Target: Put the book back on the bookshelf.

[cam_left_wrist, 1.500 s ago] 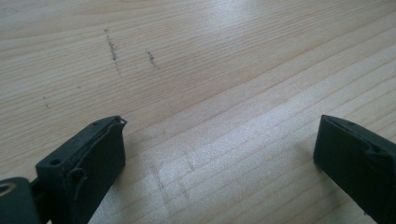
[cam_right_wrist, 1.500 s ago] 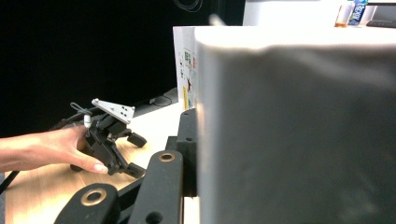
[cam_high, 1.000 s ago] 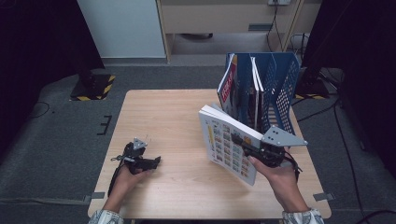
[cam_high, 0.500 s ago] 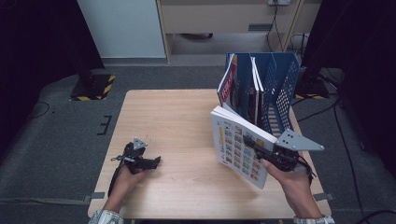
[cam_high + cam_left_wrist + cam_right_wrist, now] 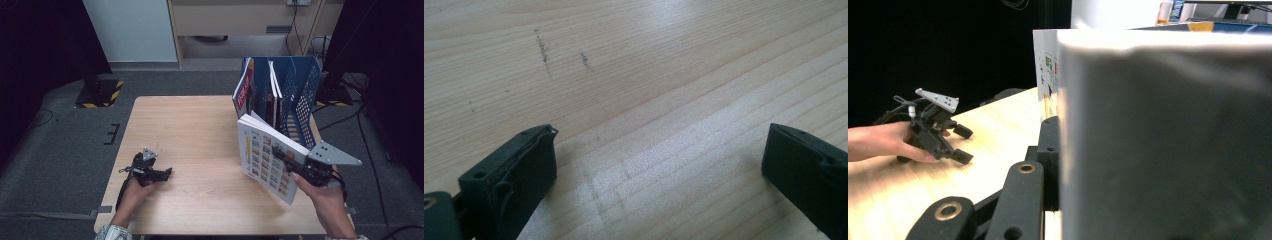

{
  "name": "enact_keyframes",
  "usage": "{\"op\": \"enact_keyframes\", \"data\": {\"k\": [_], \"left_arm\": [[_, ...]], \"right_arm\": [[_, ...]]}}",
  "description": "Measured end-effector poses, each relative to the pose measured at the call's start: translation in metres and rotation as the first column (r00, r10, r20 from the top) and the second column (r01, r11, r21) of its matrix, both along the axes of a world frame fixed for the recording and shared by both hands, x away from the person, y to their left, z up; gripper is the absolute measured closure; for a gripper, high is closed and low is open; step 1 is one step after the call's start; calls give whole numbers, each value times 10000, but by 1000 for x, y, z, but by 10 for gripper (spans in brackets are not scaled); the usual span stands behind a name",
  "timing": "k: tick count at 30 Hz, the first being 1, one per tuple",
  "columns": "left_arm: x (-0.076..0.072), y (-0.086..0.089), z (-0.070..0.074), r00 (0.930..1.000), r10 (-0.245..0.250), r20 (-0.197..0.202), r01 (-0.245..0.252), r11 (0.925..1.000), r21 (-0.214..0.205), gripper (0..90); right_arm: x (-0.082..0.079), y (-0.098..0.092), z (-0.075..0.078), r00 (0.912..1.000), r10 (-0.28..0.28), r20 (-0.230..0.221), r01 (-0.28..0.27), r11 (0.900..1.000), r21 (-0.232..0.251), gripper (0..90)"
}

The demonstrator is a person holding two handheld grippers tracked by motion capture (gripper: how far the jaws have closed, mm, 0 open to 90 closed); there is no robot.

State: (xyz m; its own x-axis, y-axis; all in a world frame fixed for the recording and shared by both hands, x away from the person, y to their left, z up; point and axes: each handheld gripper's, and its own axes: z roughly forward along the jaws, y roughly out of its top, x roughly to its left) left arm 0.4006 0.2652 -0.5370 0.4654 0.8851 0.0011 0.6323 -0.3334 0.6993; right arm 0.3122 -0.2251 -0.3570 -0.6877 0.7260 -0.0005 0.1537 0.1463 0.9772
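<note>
A thick book (image 5: pixel 264 156) with a white cover full of small coloured pictures stands upright over the table's right side, just in front of a blue file rack (image 5: pixel 302 100). My right gripper (image 5: pixel 281 157) is shut on the book's edge, coming in from the right. In the right gripper view the book (image 5: pixel 1158 140) hides one jaw, and the black finger (image 5: pixel 1049 150) of the other presses on its cover. My left gripper (image 5: pixel 168 172) rests low on the table at the near left. Its jaws stand open, with bare wood between them in the left gripper view (image 5: pixel 659 165).
The wooden table (image 5: pixel 200 130) carries the blue rack at its far right, with a red-covered magazine (image 5: pixel 243 92) and other books standing in its slots. Dark floor and cables surround the table. The left gripper (image 5: pixel 959 144) and its hand lie across the table in the right gripper view.
My right gripper has carried the book to the right and a little toward the near edge. The left gripper has stayed where it was.
</note>
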Motion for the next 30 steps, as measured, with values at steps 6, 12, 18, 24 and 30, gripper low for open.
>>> {"op": "enact_keyframes", "data": {"k": [6,12,18,24,30], "left_arm": [[0,0,0,10000,-5,7,5,10000,-20,3],[0,0,0,10000,-3,7,3,10000,-25,3],[0,0,0,10000,-2,9,2,10000,-24,3],[0,0,0,10000,-3,8,3,10000,-22,3],[0,0,0,10000,-18,5,18,10000,-20,3]], "right_arm": [[-6,-12,0,9998,-213,-25,213,9998,28,738],[-13,-24,0,9992,-411,-24,411,9992,-20,738],[-19,-33,3,9985,-544,9,544,9985,-47,738],[-23,-37,16,9983,-571,150,569,9983,104,738],[-26,-42,33,9964,-801,286,800,9968,49,738]]}}
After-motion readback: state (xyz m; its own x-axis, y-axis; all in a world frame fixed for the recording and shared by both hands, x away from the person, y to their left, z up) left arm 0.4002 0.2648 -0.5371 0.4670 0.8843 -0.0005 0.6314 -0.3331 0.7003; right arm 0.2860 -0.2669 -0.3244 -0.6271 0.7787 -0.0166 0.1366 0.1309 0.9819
